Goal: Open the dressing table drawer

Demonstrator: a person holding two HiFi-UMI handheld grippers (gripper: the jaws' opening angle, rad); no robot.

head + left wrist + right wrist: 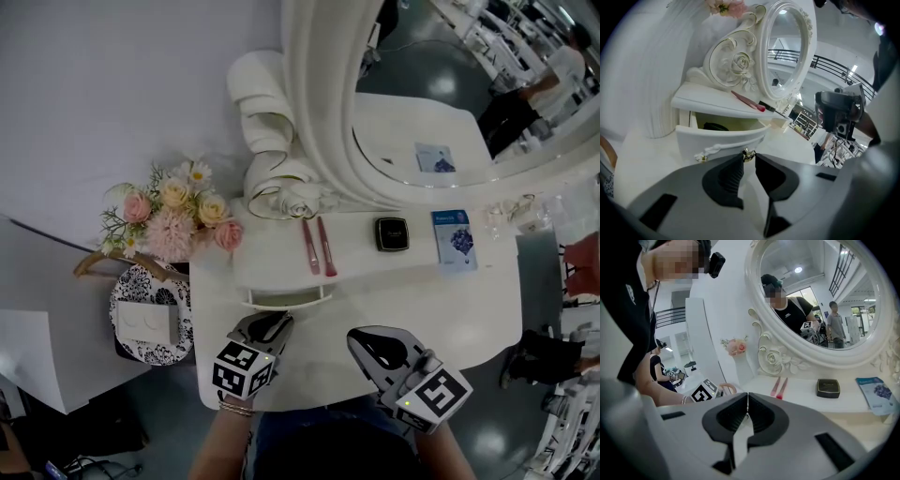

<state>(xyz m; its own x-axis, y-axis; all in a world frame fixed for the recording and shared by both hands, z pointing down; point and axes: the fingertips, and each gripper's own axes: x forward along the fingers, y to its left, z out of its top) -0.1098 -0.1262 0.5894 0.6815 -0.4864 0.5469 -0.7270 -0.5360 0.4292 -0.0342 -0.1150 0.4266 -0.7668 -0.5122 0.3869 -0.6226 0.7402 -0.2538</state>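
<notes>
The small white drawer [286,298] under the dressing table's raised shelf stands partly pulled out, and in the left gripper view its curved front [717,138] shows a dark gap behind it. My left gripper [270,327] is at the drawer's front. Its jaws [749,158] are closed on the gold knob [748,154] at the right end of the white handle [712,150]. My right gripper [373,349] hovers over the tabletop to the right, apart from the drawer. Its jaws [747,401] touch with nothing between them.
Two pink brushes [317,246], a black compact [392,233] and a blue booklet [454,238] lie on the table below the oval mirror [441,103]. A flower bouquet [178,217] and a black-and-white patterned bag [150,319] stand at the left, off the table's edge.
</notes>
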